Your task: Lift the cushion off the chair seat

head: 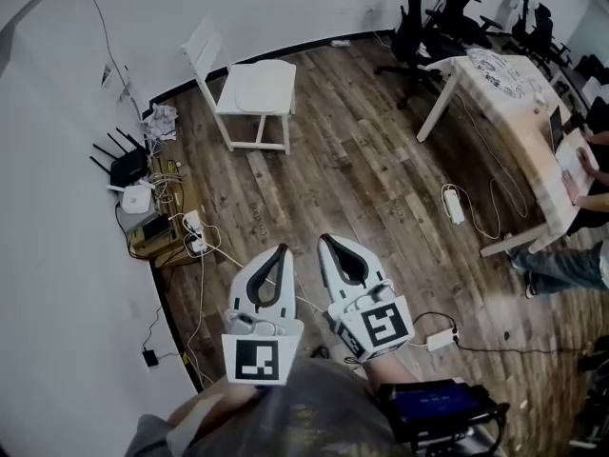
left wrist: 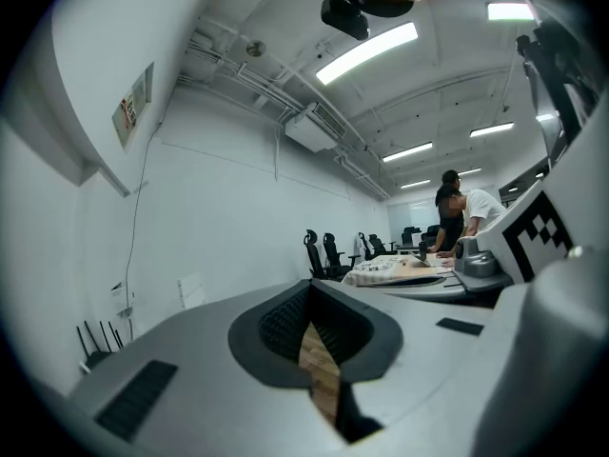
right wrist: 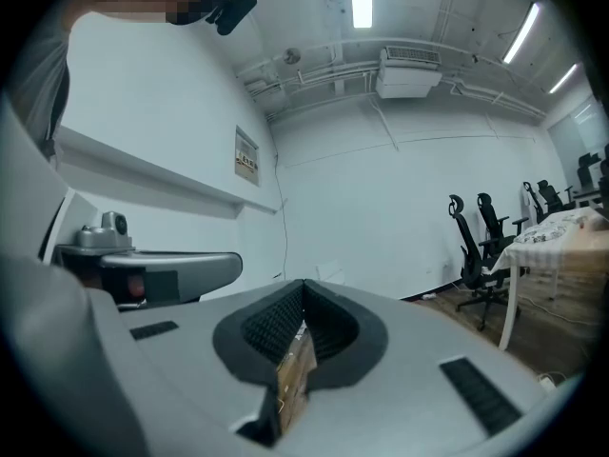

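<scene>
A white wooden chair (head: 211, 57) stands near the far wall in the head view. A flat white cushion (head: 259, 86) lies on its seat. My two grippers are held side by side low in the middle of that view, well short of the chair and pointing toward it. The left gripper (head: 284, 249) is shut with nothing between its jaws, and so is the right gripper (head: 326, 241). In the left gripper view the jaws (left wrist: 310, 289) meet at their tips, with only floor showing through the gap behind. The right gripper view shows its jaws (right wrist: 304, 288) closed the same way.
A router (head: 127, 167), small boxes and tangled cables (head: 190, 236) lie along the left wall. A white table (head: 519, 112) stands at the right with a person (head: 571, 265) seated at it. Black office chairs (head: 428, 27) are at the back. A power strip (head: 453, 205) lies on the wood floor.
</scene>
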`<state>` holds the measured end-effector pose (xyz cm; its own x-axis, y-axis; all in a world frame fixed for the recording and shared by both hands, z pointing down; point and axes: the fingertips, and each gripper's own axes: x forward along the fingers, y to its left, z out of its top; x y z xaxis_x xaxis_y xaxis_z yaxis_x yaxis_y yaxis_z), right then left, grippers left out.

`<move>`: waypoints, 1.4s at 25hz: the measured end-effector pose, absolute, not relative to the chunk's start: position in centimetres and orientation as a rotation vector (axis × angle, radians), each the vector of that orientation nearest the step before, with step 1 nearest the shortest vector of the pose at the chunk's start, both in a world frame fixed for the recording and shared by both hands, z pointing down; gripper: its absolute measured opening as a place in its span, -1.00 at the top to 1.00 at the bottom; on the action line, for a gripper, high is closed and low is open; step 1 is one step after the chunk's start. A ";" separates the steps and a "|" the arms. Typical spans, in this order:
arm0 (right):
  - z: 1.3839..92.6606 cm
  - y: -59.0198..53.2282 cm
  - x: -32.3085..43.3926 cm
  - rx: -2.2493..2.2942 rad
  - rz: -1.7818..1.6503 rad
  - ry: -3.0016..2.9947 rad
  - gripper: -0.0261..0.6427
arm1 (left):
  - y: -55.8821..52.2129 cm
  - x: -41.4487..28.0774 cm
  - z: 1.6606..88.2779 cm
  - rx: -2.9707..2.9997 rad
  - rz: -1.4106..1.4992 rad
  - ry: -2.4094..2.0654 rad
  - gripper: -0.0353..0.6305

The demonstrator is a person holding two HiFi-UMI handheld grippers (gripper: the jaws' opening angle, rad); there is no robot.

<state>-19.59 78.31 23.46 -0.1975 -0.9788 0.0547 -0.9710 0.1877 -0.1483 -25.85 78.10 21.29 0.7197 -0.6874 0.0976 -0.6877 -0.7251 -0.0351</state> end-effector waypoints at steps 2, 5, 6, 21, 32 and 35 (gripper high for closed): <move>22.8 75.4 -19.2 -1.965 -0.212 2.370 0.90 | 75.2 -25.6 20.4 2.935 0.122 -1.160 0.88; 21.8 71.6 -19.0 -1.974 -0.176 2.365 0.90 | 71.3 -25.6 19.3 2.948 0.071 -1.165 0.88; 21.5 70.4 -19.0 -1.977 -0.157 2.365 0.90 | 70.0 -25.7 19.0 2.955 0.058 -1.166 0.88; 22.3 62.6 -17.3 -2.053 -0.167 2.312 0.90 | 61.4 -23.9 19.8 2.976 0.041 -1.076 0.88; 24.4 55.6 -11.9 -2.017 -0.252 2.354 0.90 | 54.6 -18.7 22.5 2.895 0.178 -1.121 0.88; 24.6 53.3 -9.6 -1.993 -0.269 2.363 0.90 | 52.5 -16.0 22.5 2.894 0.196 -1.134 0.88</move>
<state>-9.61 53.25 24.62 -0.1744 -0.9812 0.0820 -0.9745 0.1601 -0.1570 -16.00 52.50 22.51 0.7271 -0.6747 0.1268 -0.6781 -0.7347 -0.0206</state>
